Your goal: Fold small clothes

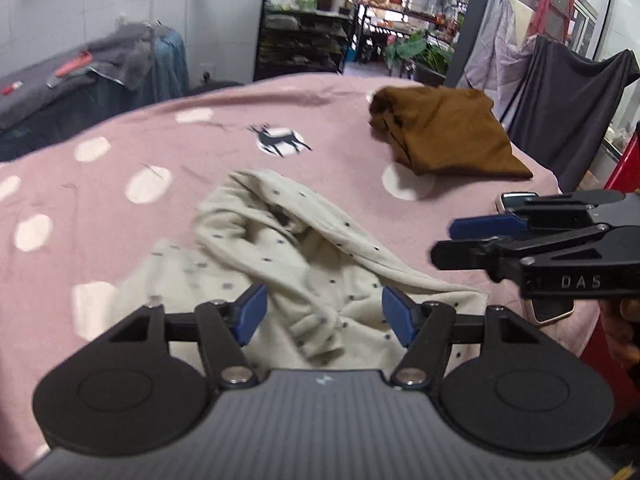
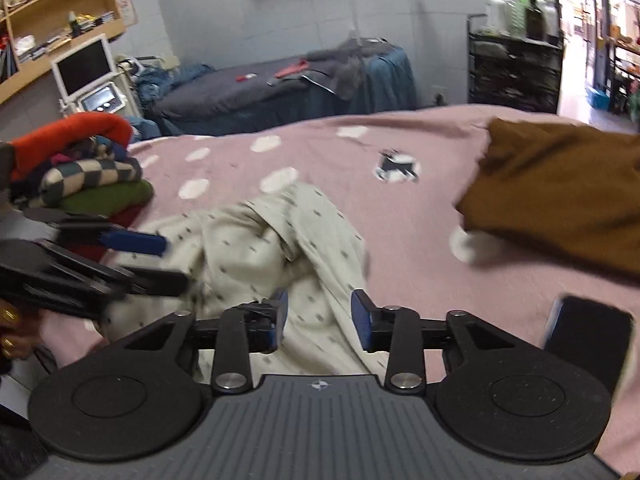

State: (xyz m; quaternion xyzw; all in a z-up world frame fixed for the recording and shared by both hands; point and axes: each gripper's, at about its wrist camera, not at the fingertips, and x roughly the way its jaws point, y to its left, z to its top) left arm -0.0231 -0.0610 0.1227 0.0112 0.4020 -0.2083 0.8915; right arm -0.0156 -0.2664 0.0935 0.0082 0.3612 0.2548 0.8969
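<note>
Both the left gripper and right gripper hung spread and empty over a crumpled cream dotted garment near the pink bed's front edge, needing flattening before folding.

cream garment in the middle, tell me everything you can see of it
The cream garment is soft knit-looking cloth with small dark specks. It lies crumpled and unfolded on the pink spotted blanket, with raised folds and a long strip trailing toward the right gripper. Both the left gripper and the right are open above it, pads not pressing it. The folded brown garment lies apart.
</note>
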